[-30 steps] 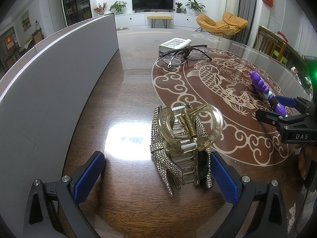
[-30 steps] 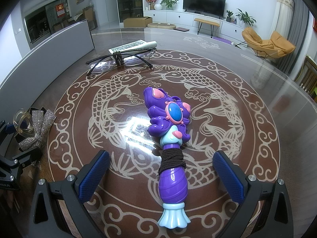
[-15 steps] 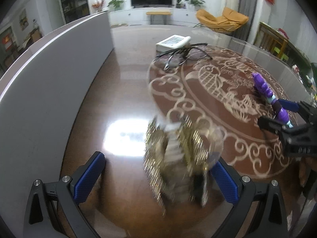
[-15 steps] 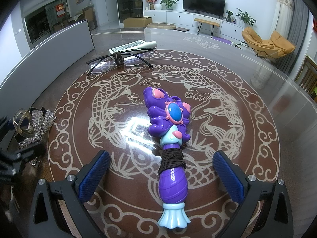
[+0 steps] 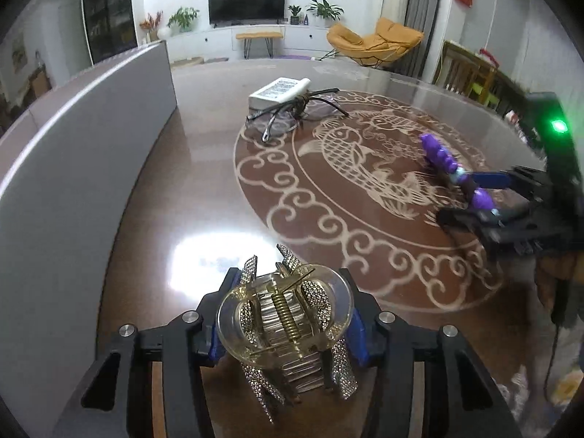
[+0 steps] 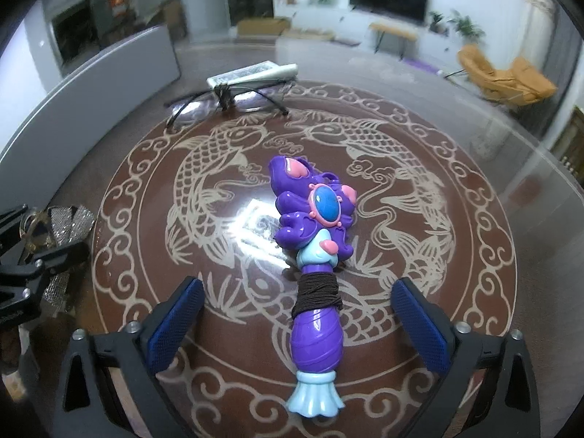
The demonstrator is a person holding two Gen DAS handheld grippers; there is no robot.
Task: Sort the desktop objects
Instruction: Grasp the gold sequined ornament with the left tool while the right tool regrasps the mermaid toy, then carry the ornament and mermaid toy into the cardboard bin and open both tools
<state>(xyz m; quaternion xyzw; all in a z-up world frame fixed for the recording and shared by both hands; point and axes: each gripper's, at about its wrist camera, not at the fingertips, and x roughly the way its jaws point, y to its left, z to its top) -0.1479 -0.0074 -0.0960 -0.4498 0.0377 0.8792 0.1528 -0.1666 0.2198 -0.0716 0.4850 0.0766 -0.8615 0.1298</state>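
Observation:
My left gripper [image 5: 286,314] is shut on a clear rhinestone hair claw clip [image 5: 288,323], held between its blue pads above the table; the clip also shows at the left edge of the right wrist view [image 6: 62,226]. A purple toy wand [image 6: 315,255] with a dark hair tie wound round its handle lies on the table. My right gripper [image 6: 301,323] is open, its pads on either side of the wand's handle without touching it. In the left wrist view the wand [image 5: 456,171] lies between the right gripper's fingers.
Black glasses [image 6: 226,104] and a white tube [image 6: 255,73] lie at the far side of the round glass-topped table [image 6: 492,168] with its fish pattern. A grey curved panel [image 5: 73,138] runs along the table's left edge. An orange chair [image 5: 372,42] stands beyond.
My left gripper has closed on the hair claw clip and lifted it off the table. My right gripper has stayed open around the wand, with a slight shift of view.

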